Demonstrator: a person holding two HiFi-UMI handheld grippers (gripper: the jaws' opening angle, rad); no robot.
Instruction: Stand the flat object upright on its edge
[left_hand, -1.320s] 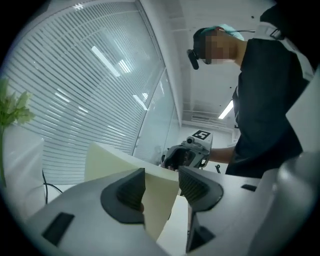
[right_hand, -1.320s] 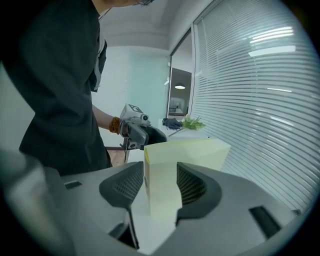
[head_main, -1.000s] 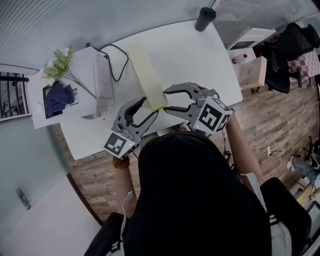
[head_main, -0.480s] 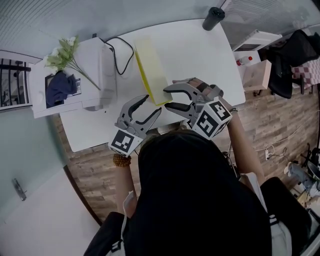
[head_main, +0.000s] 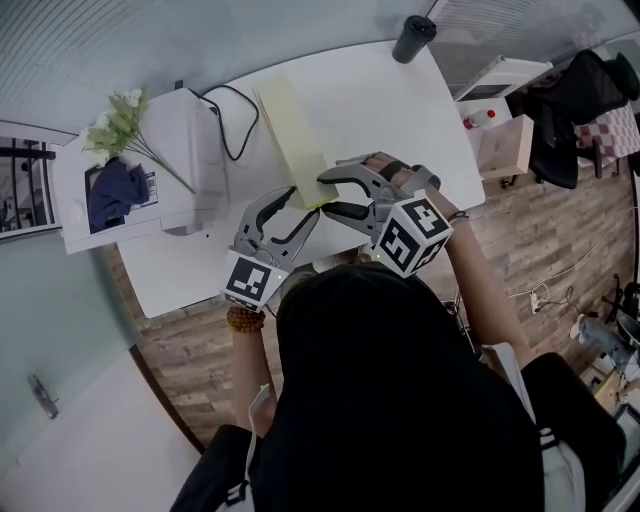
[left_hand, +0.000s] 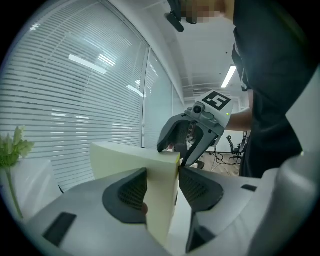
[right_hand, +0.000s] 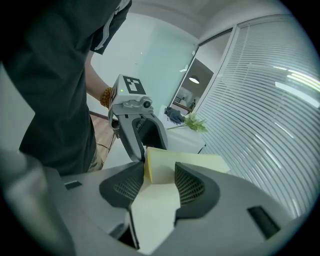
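A thick pale yellow slab (head_main: 290, 130) lies lengthwise on the white table (head_main: 400, 120). Both grippers are at its near end. My left gripper (head_main: 303, 207) comes in from the left. In the left gripper view the slab (left_hand: 160, 200) fills the gap between the jaws, which are closing. One pad lies against it and the other stands a sliver off. My right gripper (head_main: 325, 195) meets the same end from the right. In the right gripper view the slab (right_hand: 200, 162) sits between both pads, which press on it. Each gripper shows in the other's view, facing it.
A white machine (head_main: 190, 150) with a flower sprig (head_main: 125, 120) and a black cable (head_main: 230, 120) stands at the table's left. A dark cylinder (head_main: 412, 35) stands at the far corner. A low cabinet (head_main: 500, 140) is beyond the right edge. The person's head hides the near edge.
Both grippers have edged in toward the slab's near end. The left jaws have narrowed slightly around it. The slab itself lies much as before.
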